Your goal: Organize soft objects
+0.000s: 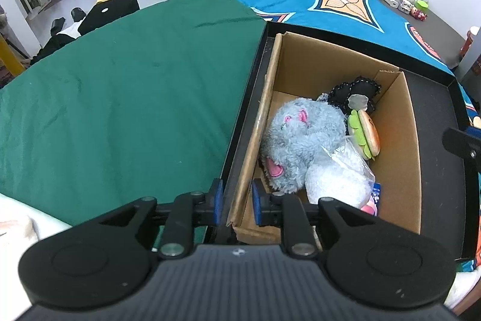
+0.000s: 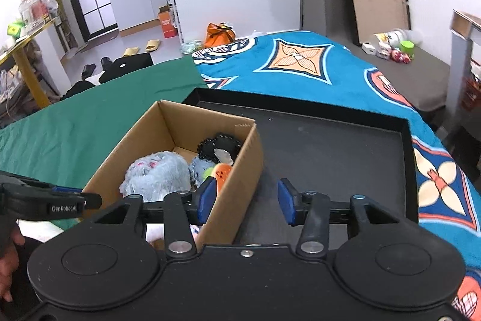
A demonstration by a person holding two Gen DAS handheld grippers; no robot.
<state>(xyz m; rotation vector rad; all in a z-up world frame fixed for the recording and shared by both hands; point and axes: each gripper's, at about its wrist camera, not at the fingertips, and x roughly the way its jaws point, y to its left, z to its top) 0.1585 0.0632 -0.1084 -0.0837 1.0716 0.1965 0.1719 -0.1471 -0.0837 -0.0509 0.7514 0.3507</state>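
Note:
A cardboard box (image 1: pixel 399 146) (image 2: pixel 240 185) stands at the left end of a shallow black tray (image 1: pixel 436 170) (image 2: pixel 330 158). Inside lie a grey fluffy plush (image 1: pixel 300 137) (image 2: pixel 156 173), a white plush in a clear bag (image 1: pixel 339 179), a burger plush (image 1: pixel 368 134) (image 2: pixel 222 173) and a black soft piece (image 1: pixel 357 91) (image 2: pixel 222 143). My left gripper (image 1: pixel 237 199) is shut on the box's near left wall, with the tray's rim also between the pads. My right gripper (image 2: pixel 246 200) is open and holds nothing. It straddles the box's right wall, its left finger (image 2: pixel 207 200) just behind the burger plush.
A green cloth (image 1: pixel 120 95) covers the bed left of the tray and a blue patterned blanket (image 2: pixel 300 65) lies beyond it. Right of the box the tray floor is bare. Small bottles and toys (image 2: pixel 393 47) sit on a grey ledge at the far right. A hand (image 2: pixel 9 248) shows at the lower left.

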